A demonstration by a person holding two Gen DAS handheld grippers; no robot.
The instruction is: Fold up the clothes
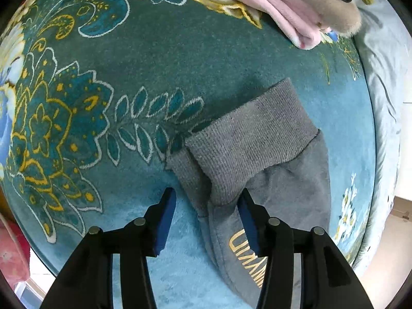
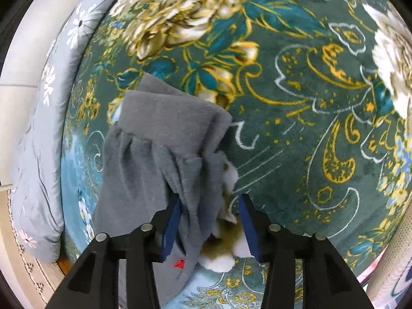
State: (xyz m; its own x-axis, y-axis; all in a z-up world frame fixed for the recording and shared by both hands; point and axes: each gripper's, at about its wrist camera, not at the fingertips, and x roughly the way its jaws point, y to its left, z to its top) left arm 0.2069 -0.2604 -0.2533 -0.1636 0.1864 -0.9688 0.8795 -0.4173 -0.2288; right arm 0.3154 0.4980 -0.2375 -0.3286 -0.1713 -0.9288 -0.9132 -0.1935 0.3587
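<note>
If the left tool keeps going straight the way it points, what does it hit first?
Most likely the grey garment's ribbed cuff, lying directly ahead between the open fingers of the left tool. Beyond it is only the floral blanket. Depth is hard to judge here.

Teal floral blanket [image 1: 180, 59] covering surface; grey-blue daisy-print quilt [image 2: 43, 134] lying along its edge; red fabric [image 1: 13, 252] showing at lower left.

Soft even light (strong fisheye warp)
</note>
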